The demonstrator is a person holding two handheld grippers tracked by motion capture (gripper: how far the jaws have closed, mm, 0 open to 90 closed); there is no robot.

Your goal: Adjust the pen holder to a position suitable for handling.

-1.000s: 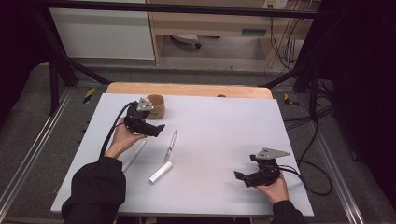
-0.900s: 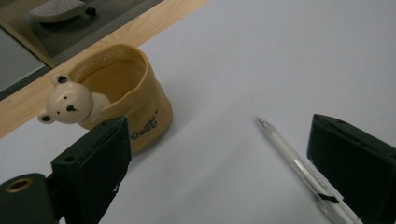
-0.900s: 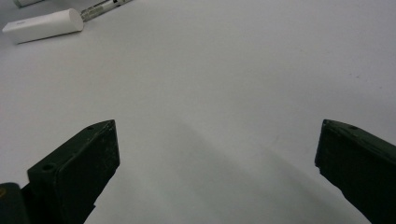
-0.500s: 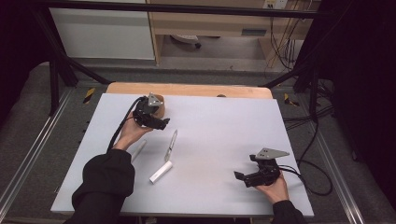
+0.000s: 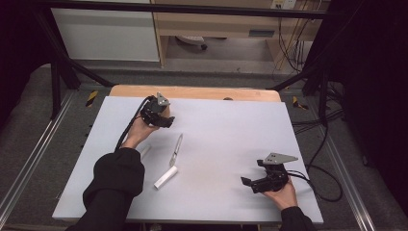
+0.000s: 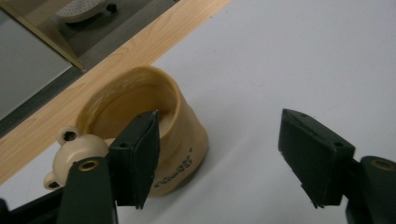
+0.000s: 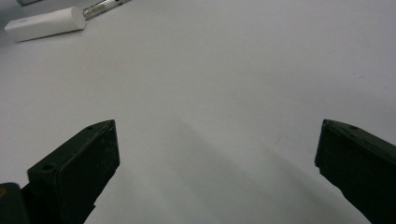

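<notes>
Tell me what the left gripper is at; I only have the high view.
Observer: A tan cup. The left gripper has one jaw over its mouth and the other outside, apart from the wall; the jaws have just been closing.
Operator: Describe the cup.
Observer: Upright, with a small bear-head knob at its side.
Operator: Check the right gripper.
Observer: The right gripper is open, with bare table between its jaws.

A pale grey-white surface (image 5: 226, 144) with a wooden strip along its far edge carries a tan cup (image 6: 154, 121) with a small bear-shaped handle at the far left. A slim silver pen (image 5: 176, 149) lies left of centre, a white cap (image 5: 165, 177) just nearer, and another white piece (image 5: 145, 151) to its left.
</notes>
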